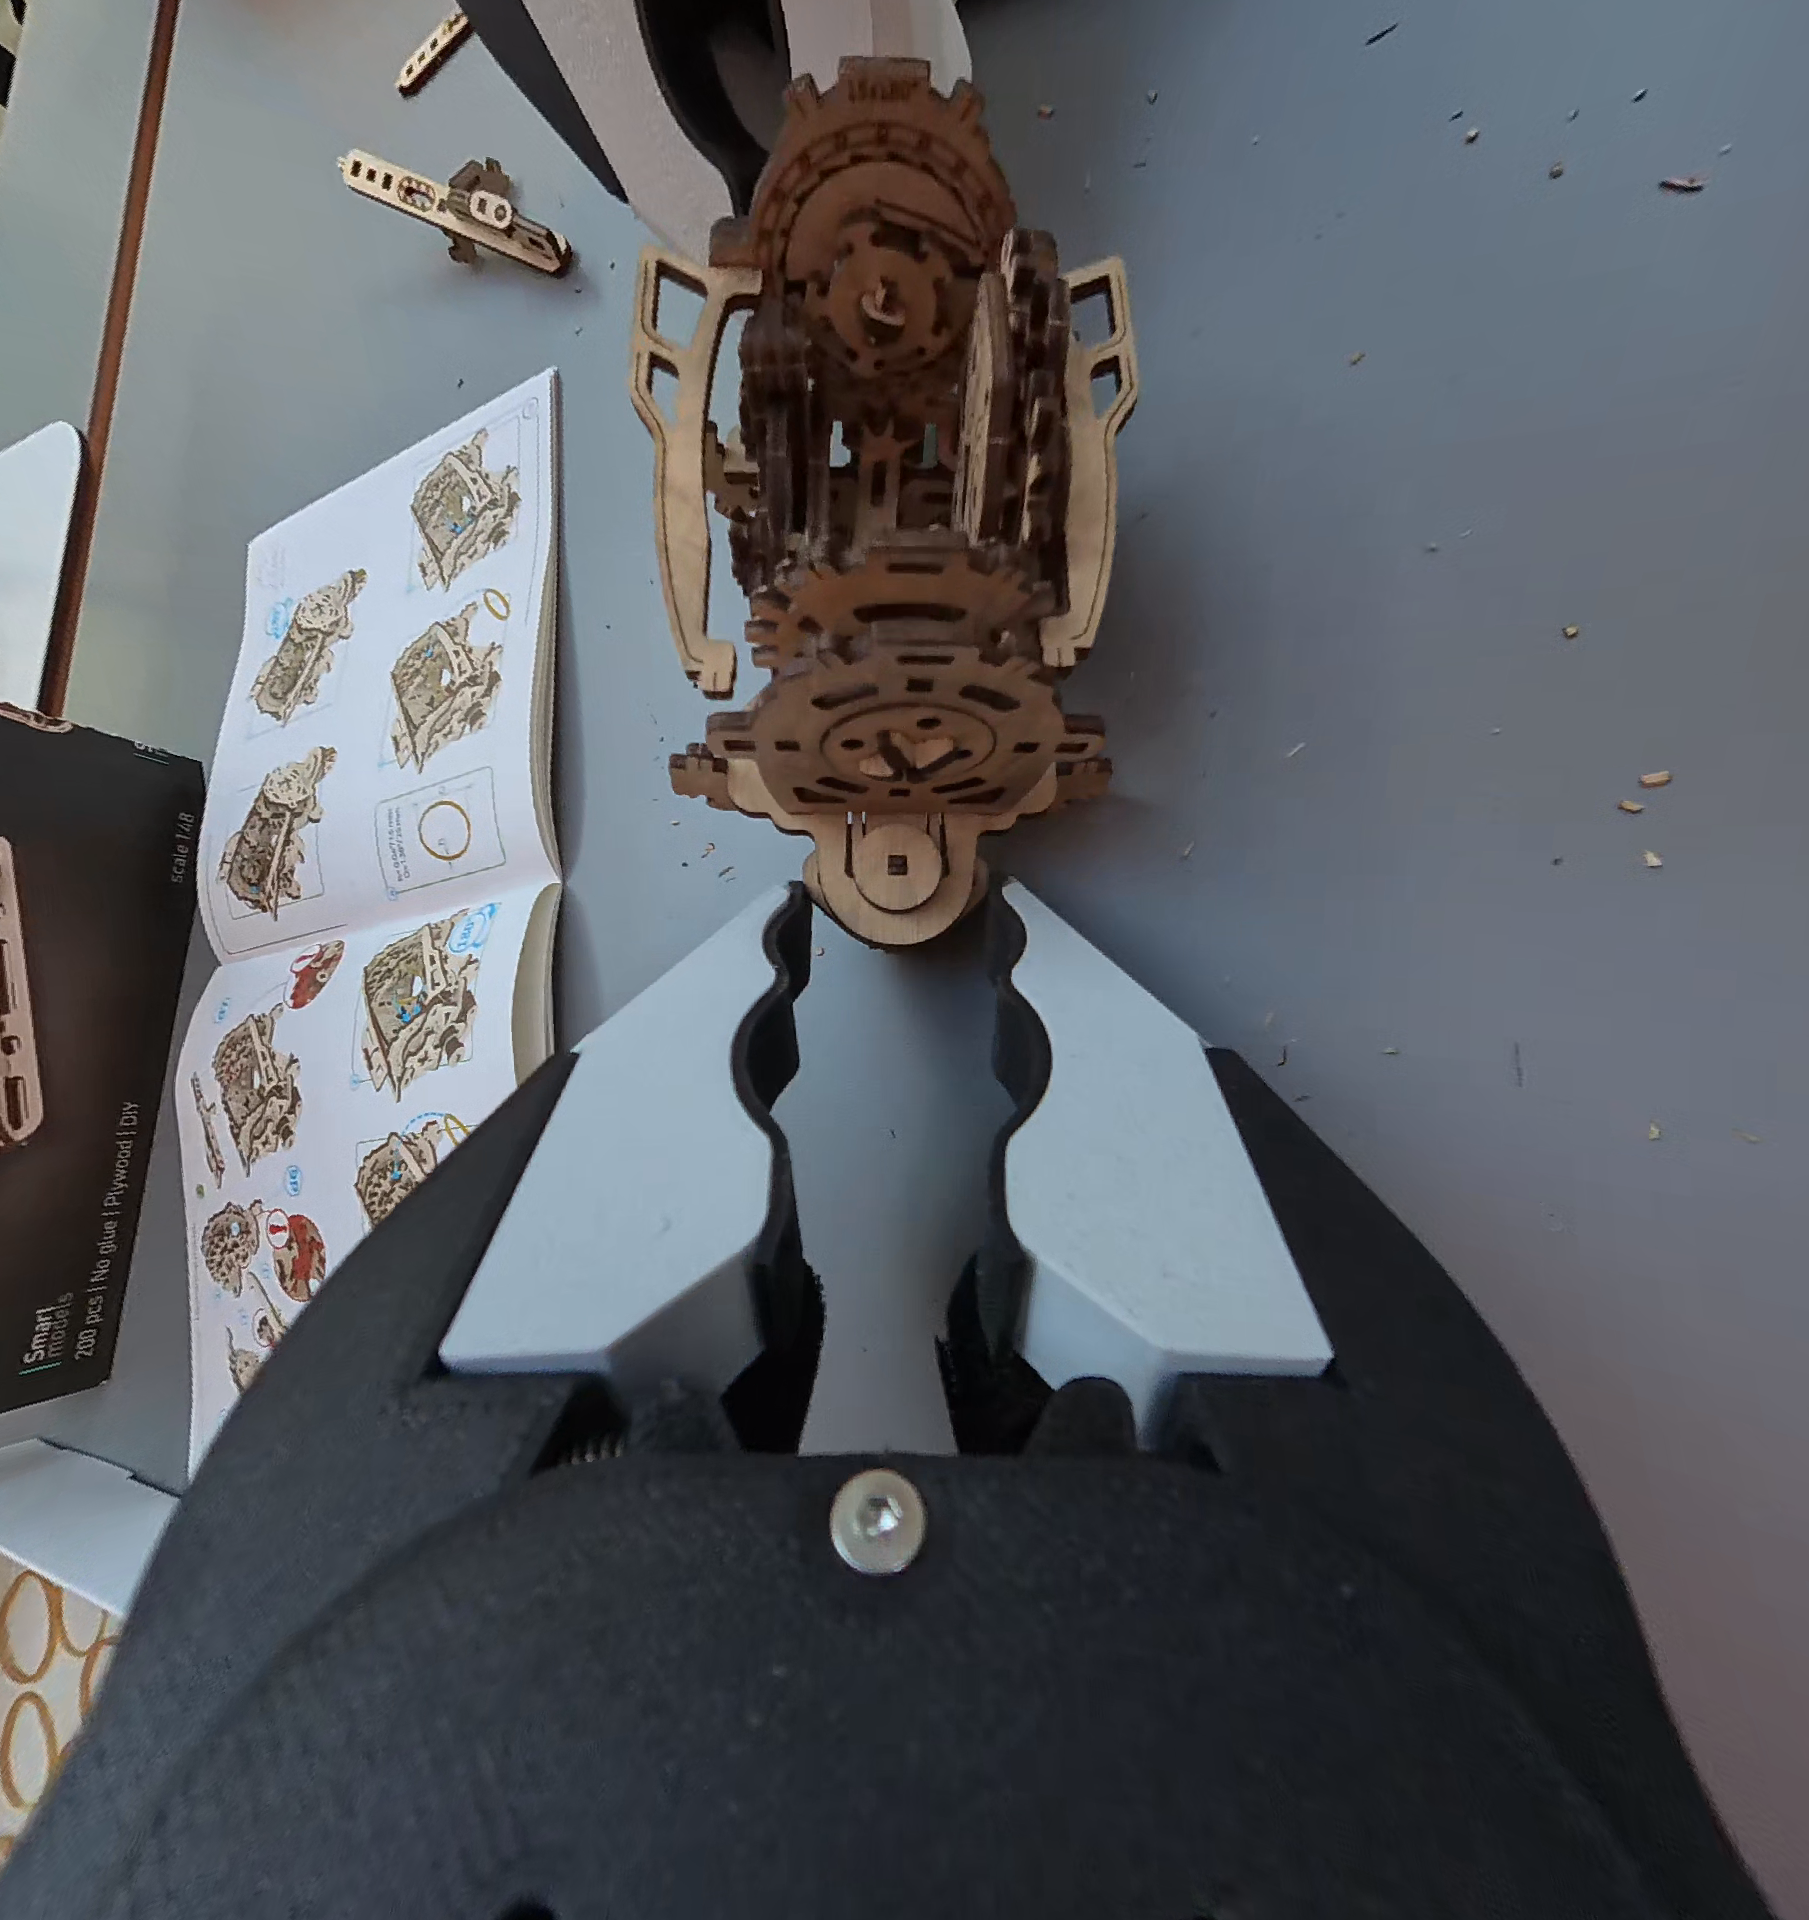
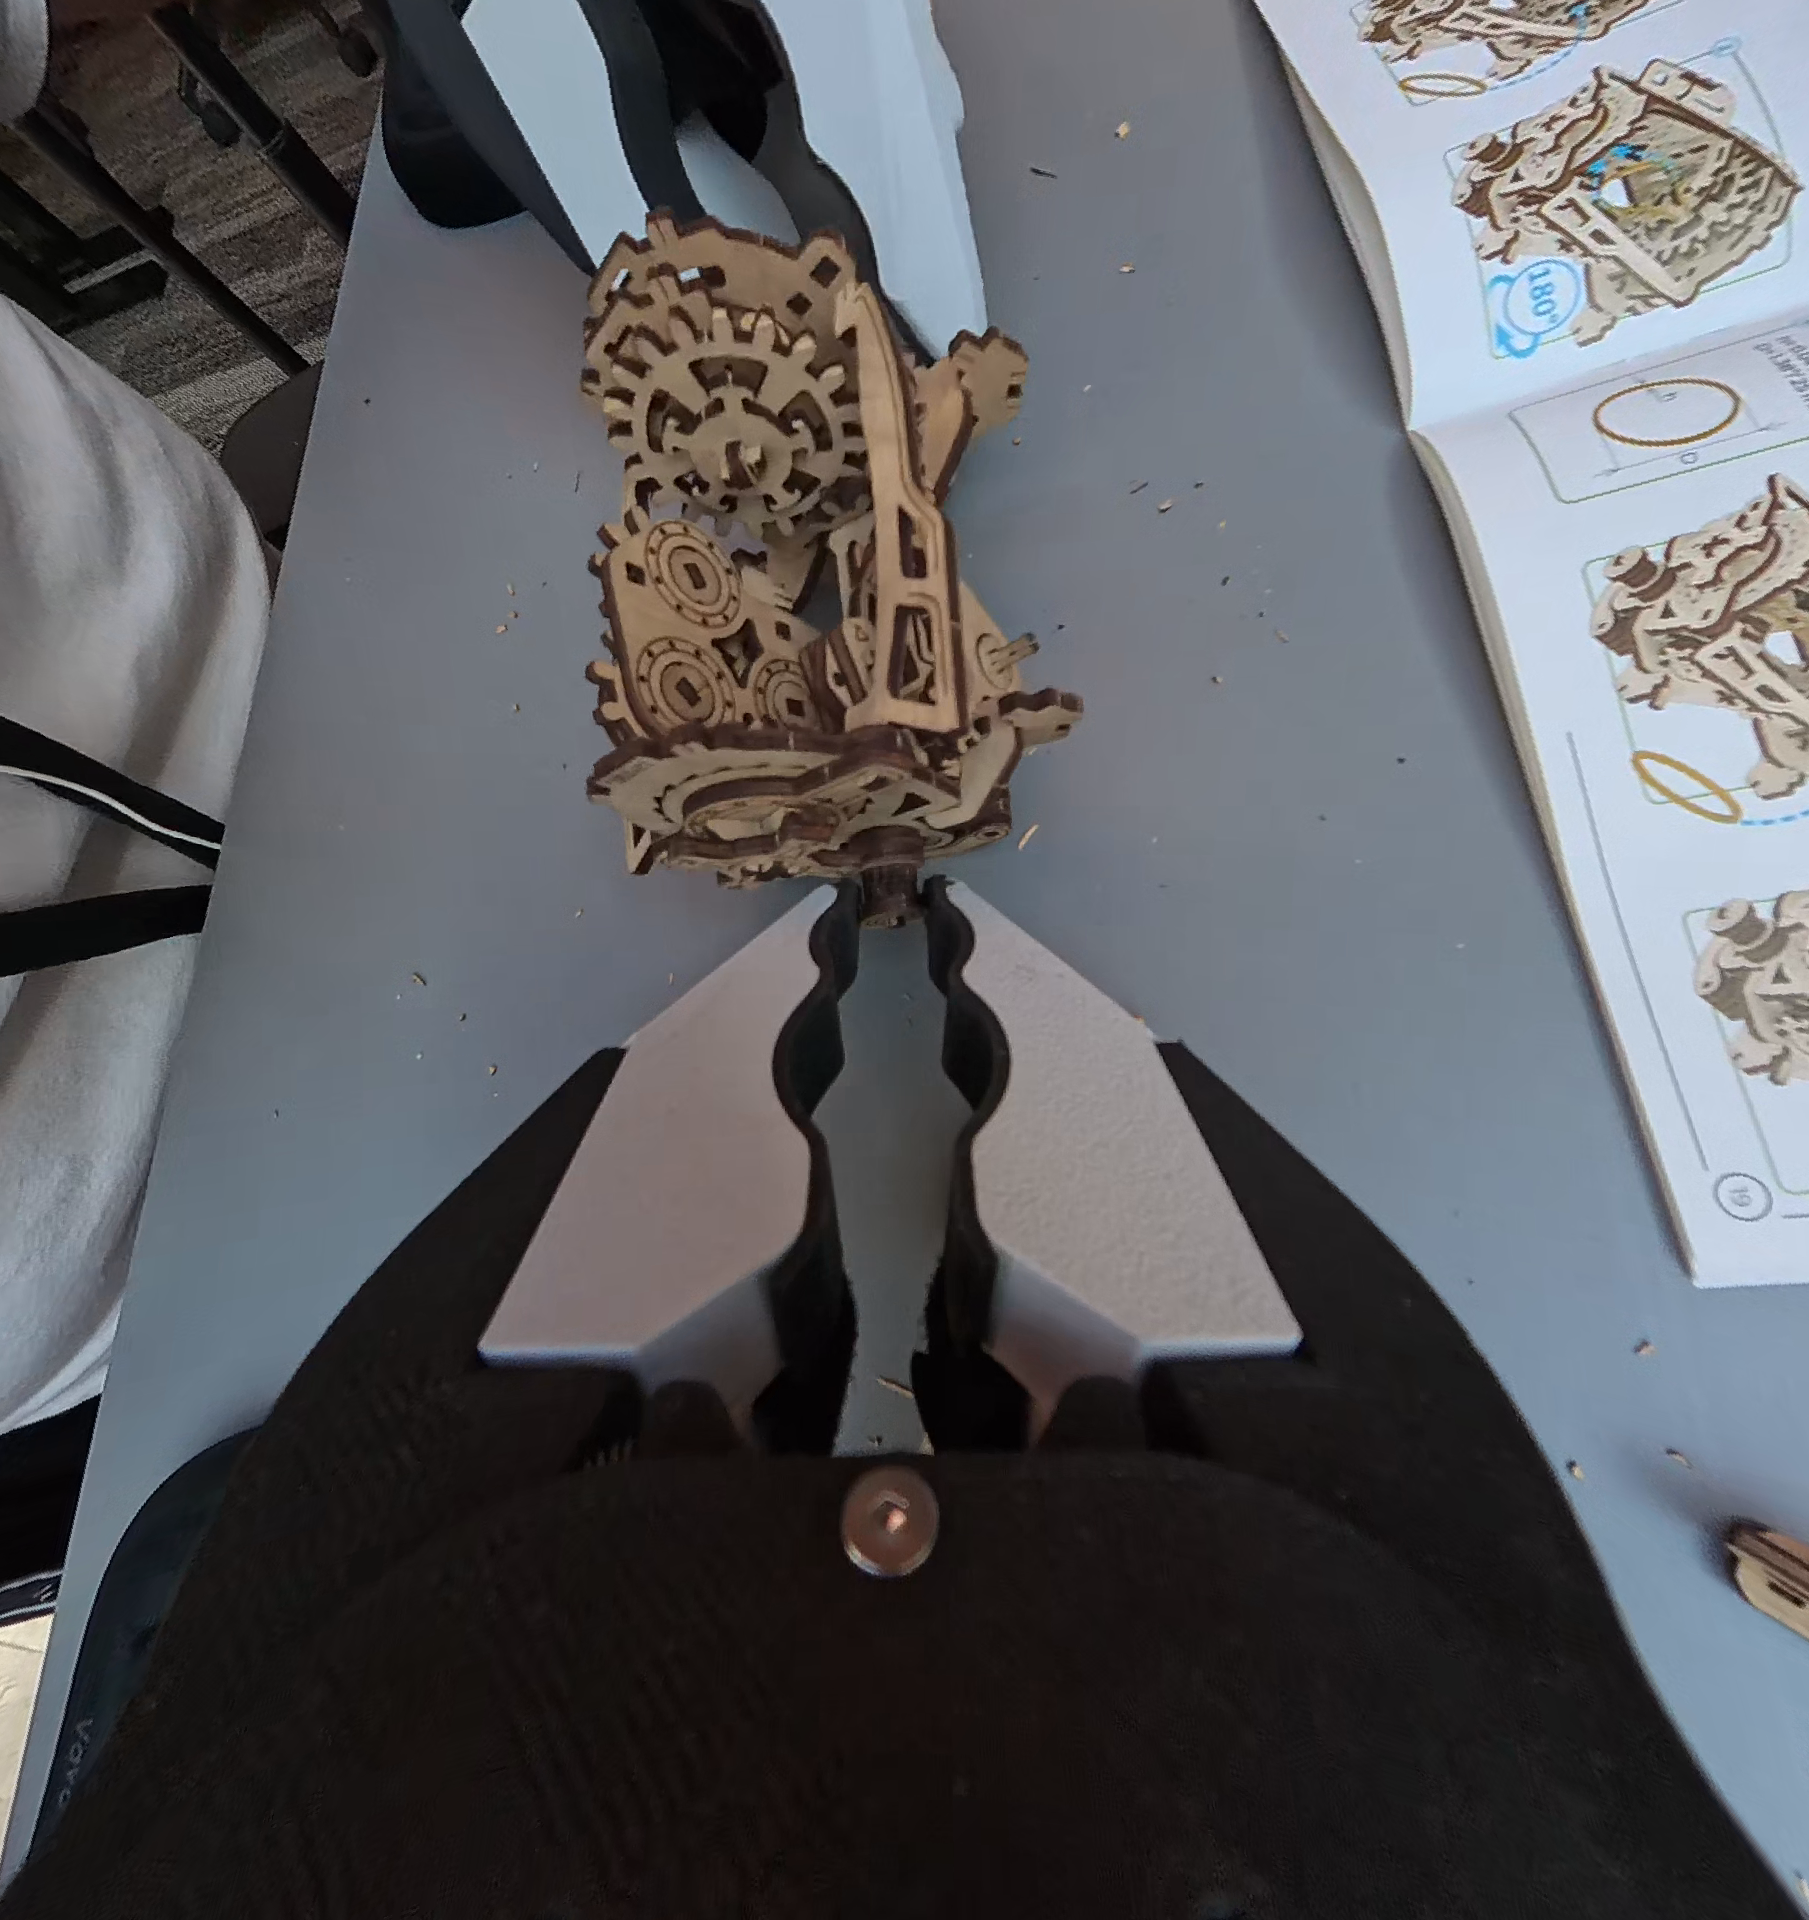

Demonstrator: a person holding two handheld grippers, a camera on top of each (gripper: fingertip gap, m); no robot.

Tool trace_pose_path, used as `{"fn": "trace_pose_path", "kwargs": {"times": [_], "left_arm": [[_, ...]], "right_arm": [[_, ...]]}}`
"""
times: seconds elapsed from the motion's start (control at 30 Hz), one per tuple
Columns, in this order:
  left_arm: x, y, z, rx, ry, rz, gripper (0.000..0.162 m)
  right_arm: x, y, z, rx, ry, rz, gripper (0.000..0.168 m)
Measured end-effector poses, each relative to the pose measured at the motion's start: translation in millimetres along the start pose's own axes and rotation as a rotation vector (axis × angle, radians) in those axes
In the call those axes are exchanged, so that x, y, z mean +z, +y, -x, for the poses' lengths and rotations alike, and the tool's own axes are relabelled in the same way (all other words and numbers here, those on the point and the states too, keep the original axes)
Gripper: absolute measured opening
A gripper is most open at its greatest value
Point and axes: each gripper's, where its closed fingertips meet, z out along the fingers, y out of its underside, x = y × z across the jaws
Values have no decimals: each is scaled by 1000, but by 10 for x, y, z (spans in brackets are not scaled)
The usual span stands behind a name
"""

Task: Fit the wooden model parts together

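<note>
A wooden gear model [image 1: 879, 468] lies on the grey table [image 1: 1451, 623] between both grippers. My left gripper [image 1: 902, 906] is shut on a round wooden tab [image 1: 896, 868] at the model's near end. In the right wrist view the same model [image 2: 775, 582] shows its large gear and side frame. My right gripper [image 2: 887, 906] is shut on a small dark knob [image 2: 884, 883] that sticks out of the model's end plate. The opposite gripper shows as black and white shapes beyond the model in the left wrist view [image 1: 713, 94] and in the right wrist view [image 2: 692, 125].
An open instruction booklet [image 1: 391, 779] lies left of the model and shows in the right wrist view [image 2: 1658, 623]. A dark kit box [image 1: 48, 1039] lies beside it. Loose wooden parts [image 1: 464, 208] lie farther back. Another wooden piece [image 2: 1804, 1600] lies near right. A person's white garment [image 2: 69, 727] is at the table's edge. About 9 centimeters separates my left fingertips from my right.
</note>
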Motion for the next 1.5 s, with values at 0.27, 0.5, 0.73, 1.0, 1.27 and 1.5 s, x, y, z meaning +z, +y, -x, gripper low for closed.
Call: {"fn": "trace_pose_path", "kwargs": {"times": [0.27,0.5,0.73,1.0,1.27,1.5], "left_arm": [[21,-5,35,-28,36,-64,31],[13,4,42,-56,30,-125,31],[4,36,57,-41,16,-130,31],[15,36,57,-66,39,-115,31],[-14,36,22,-109,88,-114,31],[-54,76,22,-94,106,-59,31]], "right_arm": [[-3,6,-6,47,-37,11,12],[-4,15,-4,85,-30,63,12],[8,-2,21,90,-40,89,12],[28,-18,9,52,-22,81,12],[15,-85,-21,20,12,17,12],[24,-86,3,13,6,6,12]]}}
